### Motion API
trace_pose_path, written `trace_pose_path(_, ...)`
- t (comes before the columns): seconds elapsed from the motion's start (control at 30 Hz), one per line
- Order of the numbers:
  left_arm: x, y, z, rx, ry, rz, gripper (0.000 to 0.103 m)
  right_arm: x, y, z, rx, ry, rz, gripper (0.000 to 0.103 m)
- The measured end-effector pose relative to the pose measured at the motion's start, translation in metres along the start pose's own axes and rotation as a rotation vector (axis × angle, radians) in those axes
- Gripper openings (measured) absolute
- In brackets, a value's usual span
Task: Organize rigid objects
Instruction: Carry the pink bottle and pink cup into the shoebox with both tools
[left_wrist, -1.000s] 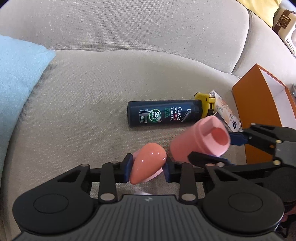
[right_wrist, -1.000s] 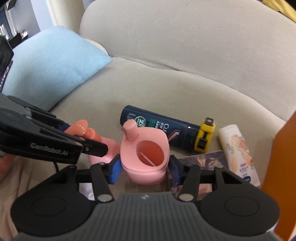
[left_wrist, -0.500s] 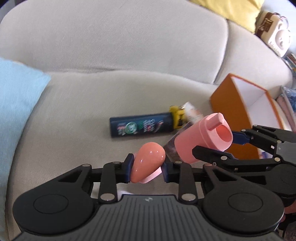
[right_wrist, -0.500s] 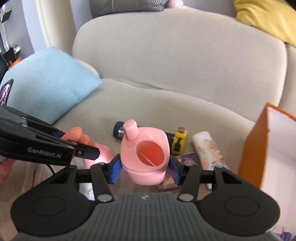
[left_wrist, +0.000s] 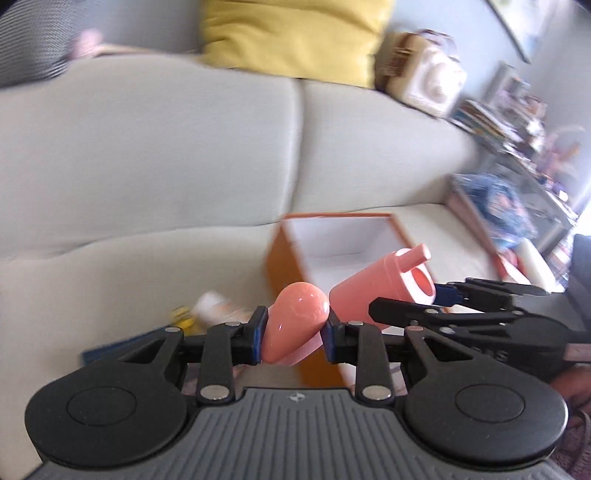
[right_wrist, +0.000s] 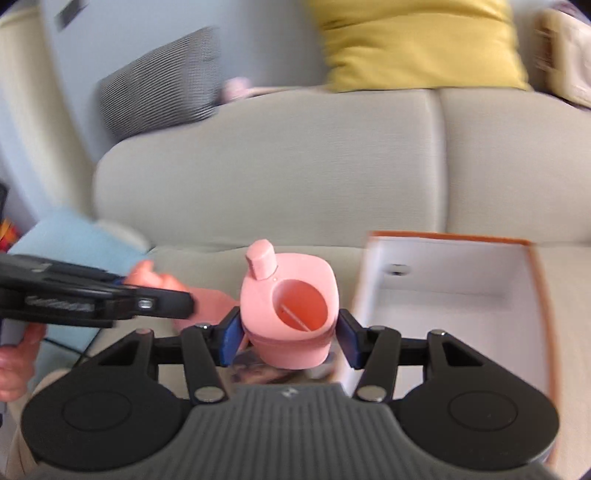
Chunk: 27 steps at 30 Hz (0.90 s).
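My left gripper (left_wrist: 293, 332) is shut on a glossy salmon-pink teardrop-shaped piece (left_wrist: 295, 321), held above the sofa seat. My right gripper (right_wrist: 290, 334) is shut on a pink plastic cup-like body with a short spout (right_wrist: 291, 310); it also shows in the left wrist view (left_wrist: 384, 291), just right of the teardrop piece. Both are held in the air beside the open orange box with a white inside (right_wrist: 454, 288), which stands on the seat (left_wrist: 343, 236). The left gripper and its piece show at the left of the right wrist view (right_wrist: 159, 288).
A beige sofa (left_wrist: 147, 147) fills the background, with a yellow cushion (left_wrist: 291, 33) on top and a light blue pillow (right_wrist: 74, 240) at the left. A yellow tape measure (left_wrist: 181, 314) and a white tube (left_wrist: 214, 306) lie blurred on the seat. Cluttered shelves (left_wrist: 517, 110) stand at the right.
Both grippers have lifted and swung right with their pink pieces. The orange box now sits straight ahead; the dark shampoo bottle has dropped out of view. The frames are motion-blurred.
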<state>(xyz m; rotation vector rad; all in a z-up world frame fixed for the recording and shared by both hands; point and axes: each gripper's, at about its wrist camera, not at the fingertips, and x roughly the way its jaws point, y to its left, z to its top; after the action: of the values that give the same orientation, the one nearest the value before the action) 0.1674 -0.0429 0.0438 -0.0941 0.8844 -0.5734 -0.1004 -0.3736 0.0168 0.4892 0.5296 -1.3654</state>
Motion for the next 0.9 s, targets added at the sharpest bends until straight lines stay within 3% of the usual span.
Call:
trace_pose_path(0.13,0.037,-0.037,0.014,0.086,0.070,-0.086,0.033,-0.011,-0.045,-0.006,0.068,0.021,-0.102,0.055)
trace_pose_path(0.27,0.083,-0.066,0.009,0.178,0.196,-0.143,0.033,-0.004,-0.081,-0.020,0.162,0.090,-0.131,0.055)
trace_pose_path(0.53,0.148,-0.083,-0.019,0.379,0.406,-0.074,0.032,0.032,-0.120,-0.048,0.270,0.219,-0.103,0.055)
trace_pose_path(0.77,0.163,-0.091,-0.033,0.591,0.484,-0.048,0.029,0.063,-0.124,-0.055,0.226,0.340,-0.053,0.055)
trace_pose_path(0.9,0.166,-0.092,-0.035,0.602,0.517,-0.025,0.029,0.076,-0.122,-0.056,0.196,0.386,-0.032,0.055)
